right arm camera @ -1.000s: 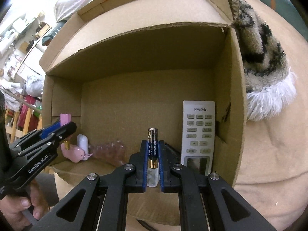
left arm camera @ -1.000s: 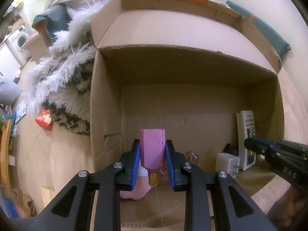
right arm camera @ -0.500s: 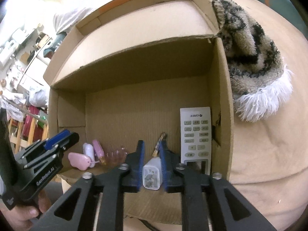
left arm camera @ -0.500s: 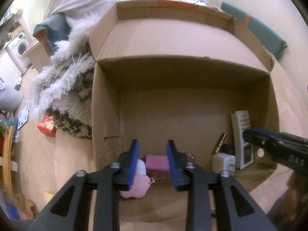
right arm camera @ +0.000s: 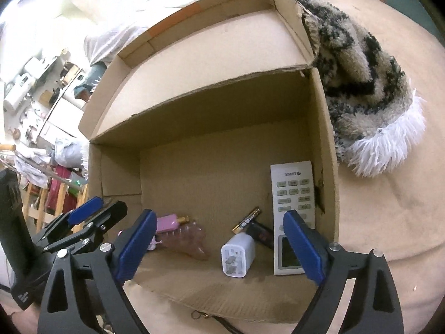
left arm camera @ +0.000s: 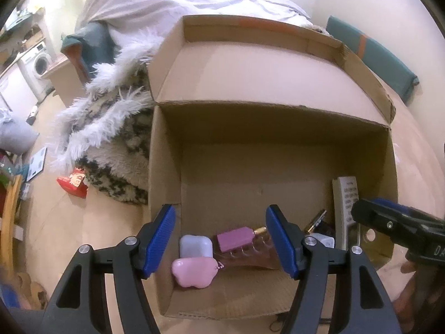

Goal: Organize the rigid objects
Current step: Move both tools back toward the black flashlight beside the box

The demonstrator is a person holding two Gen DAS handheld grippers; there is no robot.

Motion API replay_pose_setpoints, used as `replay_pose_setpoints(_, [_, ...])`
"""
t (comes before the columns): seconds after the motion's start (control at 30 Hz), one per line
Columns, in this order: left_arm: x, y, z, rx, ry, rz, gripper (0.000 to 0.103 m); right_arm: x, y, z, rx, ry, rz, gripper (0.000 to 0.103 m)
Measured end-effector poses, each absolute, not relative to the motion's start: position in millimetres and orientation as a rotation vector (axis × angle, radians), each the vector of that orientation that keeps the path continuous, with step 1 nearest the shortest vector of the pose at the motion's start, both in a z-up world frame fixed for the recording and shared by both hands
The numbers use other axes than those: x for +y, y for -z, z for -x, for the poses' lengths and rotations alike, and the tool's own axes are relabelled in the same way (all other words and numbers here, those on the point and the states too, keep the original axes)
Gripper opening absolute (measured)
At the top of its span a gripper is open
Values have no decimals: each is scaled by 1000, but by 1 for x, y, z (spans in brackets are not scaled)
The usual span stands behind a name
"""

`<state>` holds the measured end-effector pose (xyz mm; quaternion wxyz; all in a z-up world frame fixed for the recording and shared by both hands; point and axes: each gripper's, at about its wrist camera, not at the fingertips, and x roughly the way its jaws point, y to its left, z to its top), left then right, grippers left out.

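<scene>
The left gripper (left arm camera: 221, 239) hangs over the near end of an open cardboard box (left arm camera: 164, 172), its blue-padded jaws standing apart after just opening, with nothing pressed between them. Seen through the gap on the box floor, a pink rectangular bottle with a gold neck (left arm camera: 235, 238) lies on its side atop a clear pinkish ridged piece (left arm camera: 250, 257). Just left of it sit a small white rounded case (left arm camera: 195, 246) and, touching that case's near edge, a pink heart-shaped case (left arm camera: 193, 272).

The right gripper (right arm camera: 219, 246) hovers at the same box's near edge, its jaws having just swung wide, and it too holds nothing. Between its pads on the cardboard floor stands a white plug adapter (right arm camera: 238, 254), prongs facing the camera. A black-and-gold battery (right arm camera: 247, 220) lies tilted just behind the adapter, beside a small dark object (right arm camera: 261, 233) that is hard to make out. A white remote control (right arm camera: 292, 206) rests along the box's right wall, near the adapter.

A shaggy black-and-cream rug with a white fringe (right arm camera: 367, 89) lies bunched against the outside of the box. In the left wrist view, a red packet (left arm camera: 73, 183) lies on the floor to the left, and a washing machine (left arm camera: 39, 62) stands in the background.
</scene>
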<state>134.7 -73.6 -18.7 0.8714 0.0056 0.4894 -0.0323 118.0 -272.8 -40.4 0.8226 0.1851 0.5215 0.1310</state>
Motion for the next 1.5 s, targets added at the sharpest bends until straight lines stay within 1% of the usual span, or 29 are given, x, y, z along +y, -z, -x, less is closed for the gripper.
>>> replay_pose_setpoints(0.43, [-63,-2,-125,1015,70,32,64,-281,18,-99,1026,-296,-425,98])
replay_pose_setpoints(0.67, [-56,-14,-98,1009,68,31,64,-284,9,-69,1009,-309,-444,98])
replay_pose_setpoints(0.9, [-46,-7,-69,1034,57,24,64,-280,8,-41,1016,-342,-423,98])
replay_pose_setpoints(1.13, [-28,19,-49,1120,23,69,64,-278,24,-19,1090,-340,-350,98])
replay_pose_setpoints(1.33, [-19,13,-52,1084,-32,87,64,-293,44,-9,1182,-312,-353,98])
replay_pose_setpoints(1.5, [-19,21,-57,1135,-22,131,64,-297,72,-13,1306,-226,-300,98])
